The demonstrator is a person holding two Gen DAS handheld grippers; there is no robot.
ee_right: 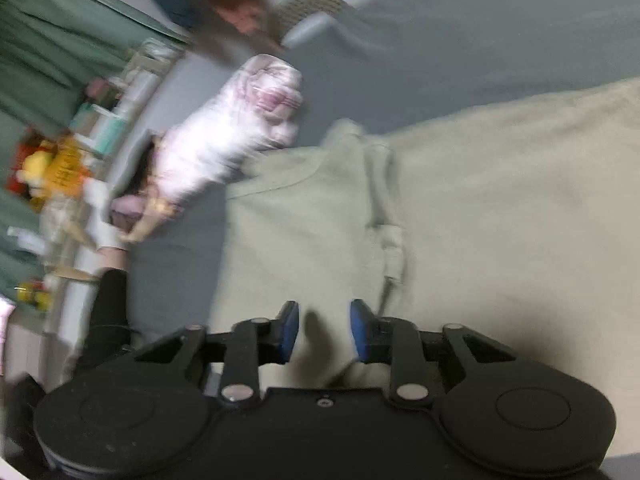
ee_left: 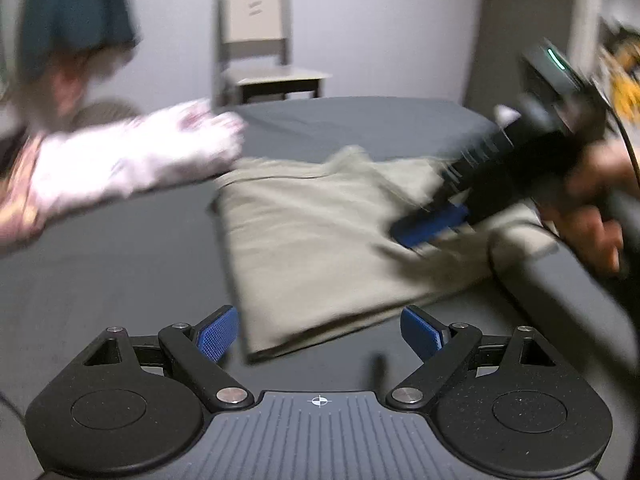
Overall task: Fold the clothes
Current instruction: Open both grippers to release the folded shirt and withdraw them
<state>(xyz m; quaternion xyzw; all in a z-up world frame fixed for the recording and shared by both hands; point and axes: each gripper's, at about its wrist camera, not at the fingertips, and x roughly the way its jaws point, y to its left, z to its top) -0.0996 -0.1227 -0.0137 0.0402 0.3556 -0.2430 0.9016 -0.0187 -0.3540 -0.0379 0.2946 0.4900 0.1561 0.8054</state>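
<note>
While the left tongs [ee_left: 318, 334] hover with their blue pads spread wide and nothing between them, a beige garment [ee_left: 316, 240] lies partly folded on the grey bed [ee_left: 100, 272] just ahead of them. Its near corner reaches almost to the gap between the left pads, though whether it touches them cannot be told. In the left wrist view the right tongs [ee_left: 430, 226] come in from the right, low over the far side of the beige garment, held by a hand [ee_left: 592, 216]; that part of the picture is badly blurred. From the right wrist view the right tongs [ee_right: 324, 332] stand parted by a narrow gap, with beige cloth showing below and between the pads, but the blur hides whether the cloth is pinched or merely lies underneath. A raised seam or fold runs across the garment ahead of them. Beside the garment's far left edge lies a white and pink patterned cloth [ee_left: 136, 160], stretched toward the left edge of the bed and smeared by motion. Behind the bed a pale wooden chair [ee_left: 260, 44] stands against the wall. A dark teal cloth [ee_left: 76, 12] hangs at the upper left. In the right wrist view green curtains [ee_right: 52, 60] and a cluttered shelf with a yellow toy [ee_right: 40, 172] fill the left side.
</note>
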